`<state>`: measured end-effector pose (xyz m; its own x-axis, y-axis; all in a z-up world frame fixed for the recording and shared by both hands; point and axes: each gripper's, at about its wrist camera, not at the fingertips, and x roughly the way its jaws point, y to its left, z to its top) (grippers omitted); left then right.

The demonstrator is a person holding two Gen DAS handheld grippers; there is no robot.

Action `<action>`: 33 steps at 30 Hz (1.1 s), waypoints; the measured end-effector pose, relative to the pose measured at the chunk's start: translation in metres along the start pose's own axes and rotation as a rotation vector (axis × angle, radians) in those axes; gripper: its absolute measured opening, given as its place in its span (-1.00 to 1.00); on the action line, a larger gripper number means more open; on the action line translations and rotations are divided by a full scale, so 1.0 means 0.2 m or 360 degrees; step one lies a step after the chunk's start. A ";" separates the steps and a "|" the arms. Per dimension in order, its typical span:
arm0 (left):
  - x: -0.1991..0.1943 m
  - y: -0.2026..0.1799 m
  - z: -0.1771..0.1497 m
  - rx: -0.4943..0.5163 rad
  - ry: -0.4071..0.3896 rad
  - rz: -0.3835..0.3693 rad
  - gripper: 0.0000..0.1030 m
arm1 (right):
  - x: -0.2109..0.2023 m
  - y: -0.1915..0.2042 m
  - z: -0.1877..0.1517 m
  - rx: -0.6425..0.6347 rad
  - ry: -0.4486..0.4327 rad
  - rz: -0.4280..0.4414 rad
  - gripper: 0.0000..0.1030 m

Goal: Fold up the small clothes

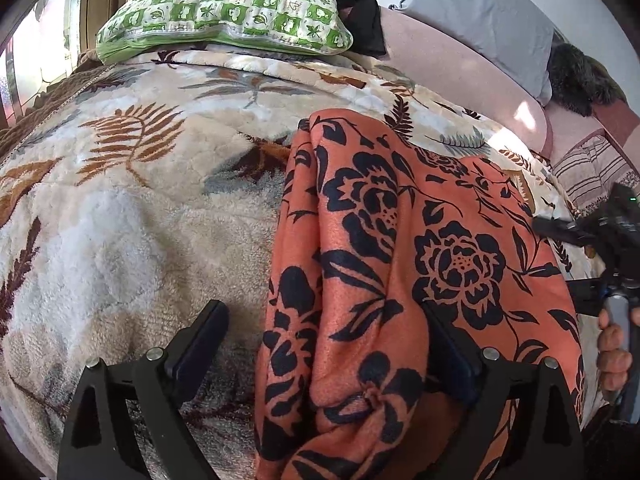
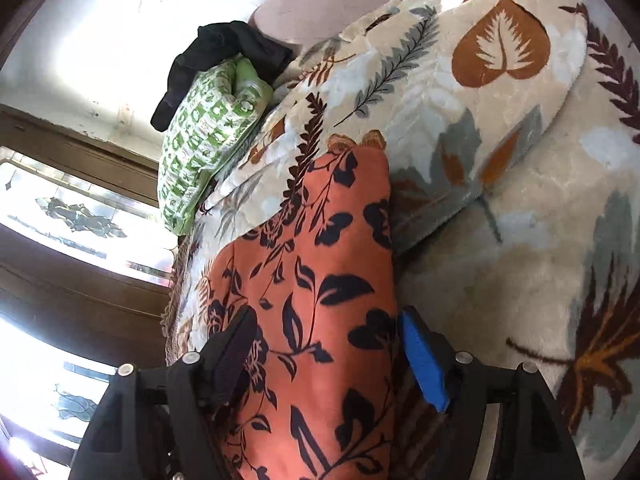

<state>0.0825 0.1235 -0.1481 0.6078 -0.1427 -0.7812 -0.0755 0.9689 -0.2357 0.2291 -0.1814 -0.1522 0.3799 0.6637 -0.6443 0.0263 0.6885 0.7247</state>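
Left tool (image 1: 324,344) wide over orange garment (image 1: 400,260); right tool (image 2: 326,344) wide (hand (image 1: 614,356) only in left view).

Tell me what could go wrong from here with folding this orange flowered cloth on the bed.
1. Both the left gripper and the right gripper look open around bunched folds of the orange cloth, so closing might pinch several layers, or the fleece blanket underneath.
2. The cloth already lies in thick ridges, so a fold could trap wrinkles.
3. The two grippers are close together and might collide.
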 end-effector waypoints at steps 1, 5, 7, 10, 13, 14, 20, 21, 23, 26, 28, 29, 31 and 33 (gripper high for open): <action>0.00 0.00 0.00 0.0003 0.0001 -0.0002 0.87 | 0.08 -0.05 0.03 0.0040 0.0094 -0.0048 0.00; 0.00 0.01 0.00 -0.0004 -0.0004 -0.0013 0.87 | 0.02 0.18 -0.01 -0.0339 -0.0016 -0.0221 -0.34; 0.00 -0.01 0.00 0.0017 -0.0012 0.0017 0.88 | 0.03 0.14 -0.01 -0.0334 0.0001 -0.0274 -0.09; -0.03 0.00 -0.01 -0.0004 -0.0006 -0.0010 0.88 | -0.03 0.01 -0.02 -0.0130 0.0053 -0.0256 0.40; -0.17 0.04 -0.01 -0.0112 -0.0008 -0.0115 0.84 | -0.23 0.12 -0.11 -0.0254 -0.0145 -0.0304 0.40; -0.24 0.05 -0.02 -0.0161 -0.0034 -0.0188 0.84 | -0.30 0.16 -0.15 -0.0293 -0.0180 -0.0255 0.40; -0.16 0.17 -0.20 -0.0372 0.0244 -0.0316 0.18 | -0.31 0.41 -0.39 -0.0572 -0.0074 0.0030 0.58; -0.16 0.21 -0.21 -0.0446 0.0206 -0.0351 0.00 | -0.26 0.40 -0.41 -0.0571 -0.0022 0.0014 0.63; -0.22 0.22 -0.18 -0.0450 0.0219 -0.0355 -0.17 | -0.07 0.34 -0.46 -0.0501 0.0175 -0.0070 0.63; -0.31 0.17 -0.14 -0.0390 0.0194 -0.0329 -0.17 | -0.07 0.29 -0.49 -0.0506 0.0103 -0.0030 0.65; -0.37 0.16 -0.08 -0.0408 0.0134 -0.0351 -0.04 | -0.09 0.27 -0.49 -0.0481 0.0109 -0.0007 0.66; -0.39 0.15 -0.03 -0.0391 0.0089 -0.0359 0.21 | -0.10 0.26 -0.50 -0.0471 0.0115 0.0009 0.66; -0.39 0.11 0.09 -0.0319 0.0005 -0.0349 0.41 | -0.11 0.25 -0.50 -0.0461 0.0114 0.0038 0.65; -0.29 0.10 0.23 -0.0297 0.0039 -0.0360 0.41 | -0.11 0.23 -0.50 -0.0457 0.0107 0.0056 0.65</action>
<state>0.0823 0.1597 -0.0816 0.6064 -0.3578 -0.7101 -0.0857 0.8584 -0.5057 0.1295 -0.1348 -0.1287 0.3134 0.7000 -0.6417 -0.2524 0.7129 0.6543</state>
